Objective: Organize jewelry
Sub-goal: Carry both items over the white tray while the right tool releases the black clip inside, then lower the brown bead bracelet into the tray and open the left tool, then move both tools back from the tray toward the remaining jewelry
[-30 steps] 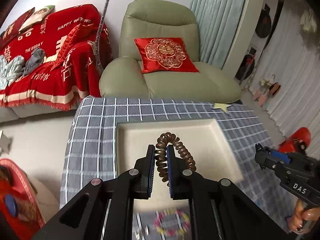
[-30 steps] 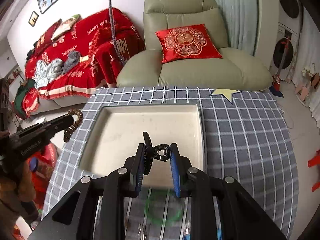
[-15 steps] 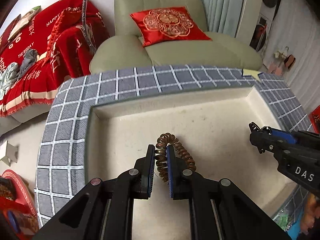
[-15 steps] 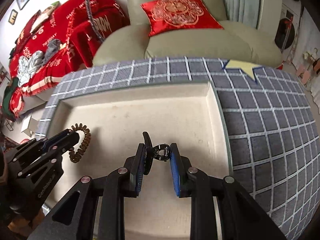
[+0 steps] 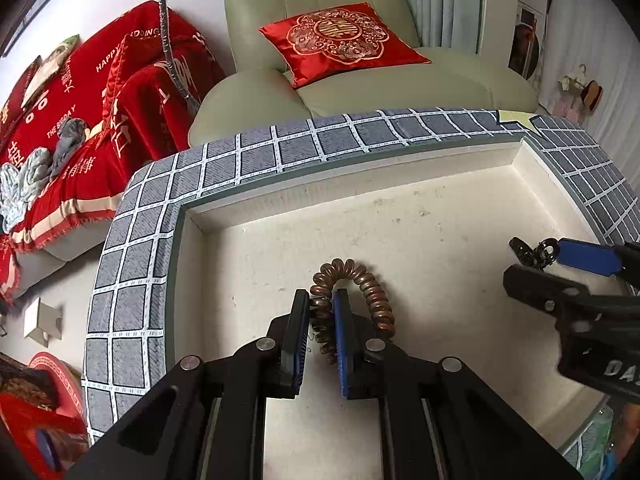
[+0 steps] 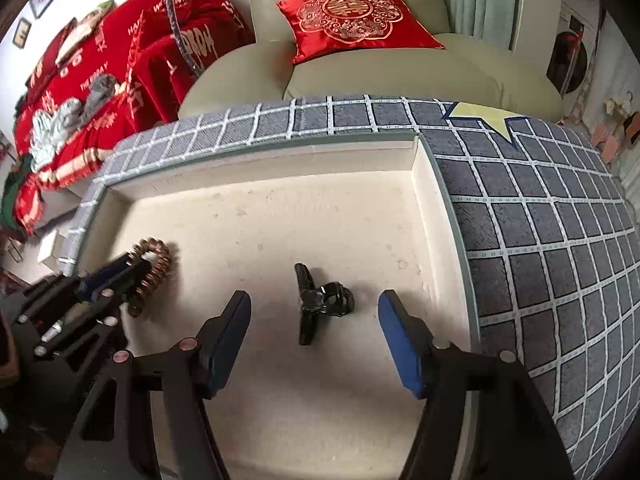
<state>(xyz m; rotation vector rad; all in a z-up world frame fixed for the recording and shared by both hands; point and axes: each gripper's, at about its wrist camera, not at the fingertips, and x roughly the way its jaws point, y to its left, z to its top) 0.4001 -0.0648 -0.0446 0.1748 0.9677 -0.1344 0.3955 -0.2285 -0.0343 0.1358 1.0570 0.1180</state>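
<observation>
A cream tray (image 5: 360,168) lies on a grey checked tablecloth (image 6: 540,220). Low over the tray's left part, my left gripper (image 5: 322,300) is shut on a brown coiled bracelet (image 5: 372,284), whose loop arches out past the fingertips. From the right wrist view the same left gripper (image 6: 120,268) and bracelet (image 6: 158,264) sit at the left. My right gripper (image 6: 314,296) is opening its jaws. A black clip (image 6: 308,320) lies on the tray floor between them, clear of both pads.
A yellow star sticker (image 6: 484,118) marks the cloth behind the tray's right corner. Beyond the table stand a green armchair (image 5: 400,76) with a red cushion (image 5: 340,40) and a sofa under a red throw (image 5: 80,100).
Both grippers came down into the tray. The right jaws spread wide and the black clip now lies loose on the tray floor. The left gripper keeps its hold on the bracelet.
</observation>
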